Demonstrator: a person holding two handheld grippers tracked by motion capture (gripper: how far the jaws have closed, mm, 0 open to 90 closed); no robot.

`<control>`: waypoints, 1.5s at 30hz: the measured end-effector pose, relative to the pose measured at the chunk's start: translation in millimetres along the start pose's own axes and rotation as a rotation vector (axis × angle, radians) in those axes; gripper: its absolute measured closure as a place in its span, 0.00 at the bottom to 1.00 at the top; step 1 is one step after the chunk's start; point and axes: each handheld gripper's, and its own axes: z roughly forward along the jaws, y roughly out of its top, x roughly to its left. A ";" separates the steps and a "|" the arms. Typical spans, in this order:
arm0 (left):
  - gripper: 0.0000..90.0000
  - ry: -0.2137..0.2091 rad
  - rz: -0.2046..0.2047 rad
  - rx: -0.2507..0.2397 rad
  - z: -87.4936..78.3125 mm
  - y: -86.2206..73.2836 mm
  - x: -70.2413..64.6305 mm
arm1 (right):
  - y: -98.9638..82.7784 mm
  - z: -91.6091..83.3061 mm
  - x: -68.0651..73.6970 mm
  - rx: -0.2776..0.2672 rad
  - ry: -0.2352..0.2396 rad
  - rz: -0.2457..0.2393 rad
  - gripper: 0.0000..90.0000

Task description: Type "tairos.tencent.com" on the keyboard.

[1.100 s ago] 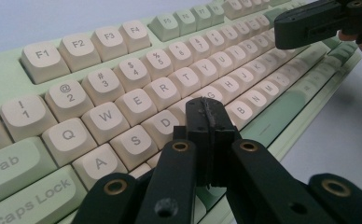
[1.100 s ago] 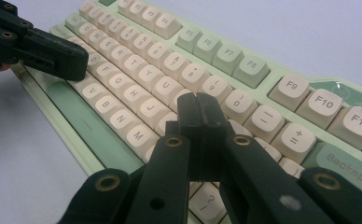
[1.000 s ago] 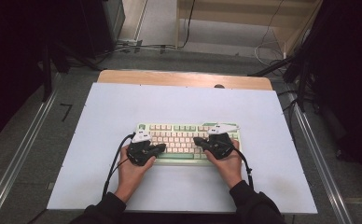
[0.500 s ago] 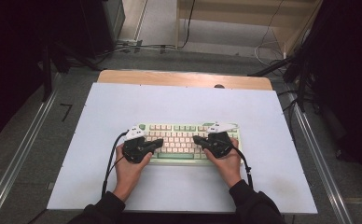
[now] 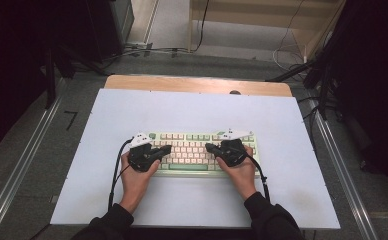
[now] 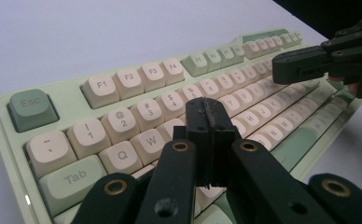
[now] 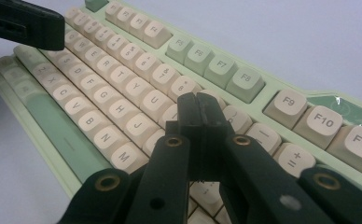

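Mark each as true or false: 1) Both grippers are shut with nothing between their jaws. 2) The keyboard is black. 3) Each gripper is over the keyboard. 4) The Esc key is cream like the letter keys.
1) True: the left gripper and right gripper are shut and empty.
2) False: the keyboard is pale green with cream keys.
3) True.
4) False: the Esc key is darker green.

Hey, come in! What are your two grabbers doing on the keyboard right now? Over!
Left gripper shut, over keyboard's left half. Right gripper shut, over right half. Nothing between jaws. Nothing in the way.
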 end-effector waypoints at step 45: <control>1.00 -0.002 0.003 0.006 -1.0 0.1 0.4 | 0.9 -7.7 7.7 -0.010 0.041 -0.015 0.98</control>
